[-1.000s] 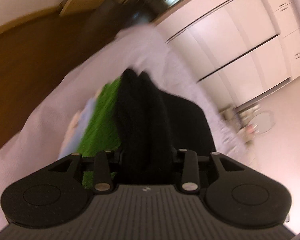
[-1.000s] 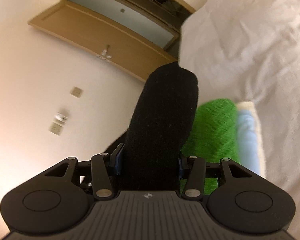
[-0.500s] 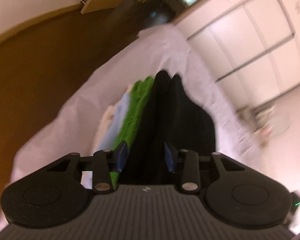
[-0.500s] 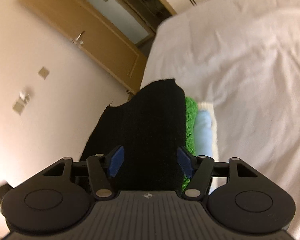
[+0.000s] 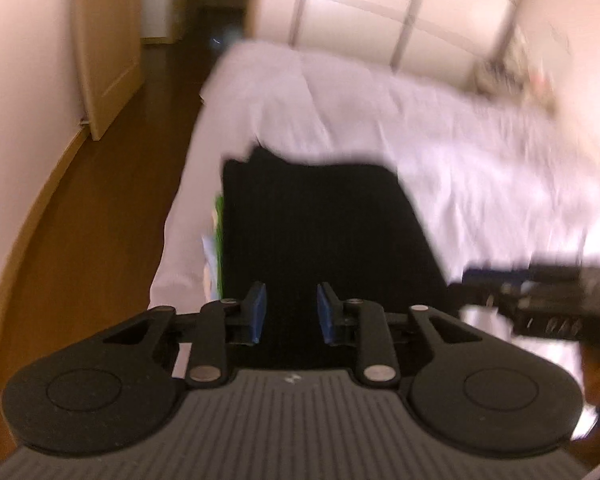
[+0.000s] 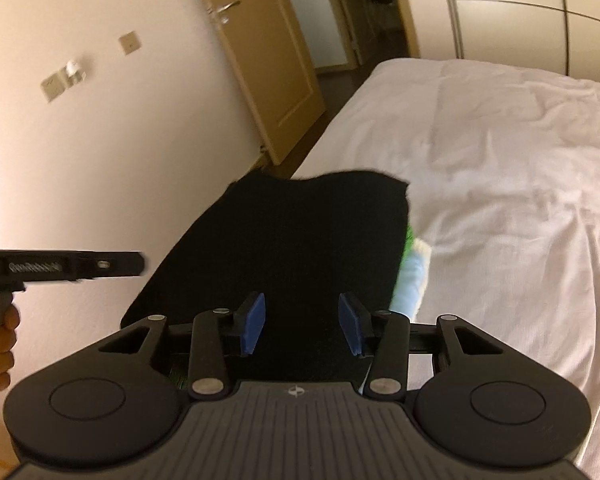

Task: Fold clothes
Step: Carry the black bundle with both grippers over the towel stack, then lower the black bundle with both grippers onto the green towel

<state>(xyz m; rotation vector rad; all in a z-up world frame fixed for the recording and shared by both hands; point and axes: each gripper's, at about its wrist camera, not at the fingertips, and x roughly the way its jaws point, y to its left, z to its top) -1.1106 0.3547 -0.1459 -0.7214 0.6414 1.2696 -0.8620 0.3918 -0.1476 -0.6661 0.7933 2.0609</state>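
Black sweater (image 5: 324, 236) looks folded and sits on the stack with the green one (image 6: 409, 236) at the bed (image 6: 500, 160) edge; both grippers, left (image 5: 291, 312) and right (image 6: 302, 328), spread, holding nothing; stacking seems done.

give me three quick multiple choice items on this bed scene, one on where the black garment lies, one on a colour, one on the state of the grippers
1. Where does the black garment lie?
A. on a stack of clothes at the edge of the bed
B. on the floor
C. hung on the door

2. What colour is the garment directly under the black one?
A. red
B. green
C. brown

3. How do the left gripper and the right gripper stand?
A. both shut on the cloth
B. one open, one shut
C. both open

Answers:
1 A, green and light blue layers peek out beneath it on the white sheet.
2 B, a green edge shows beside the black cloth.
3 C, in each wrist view the blue pads stand apart, pinching nothing.
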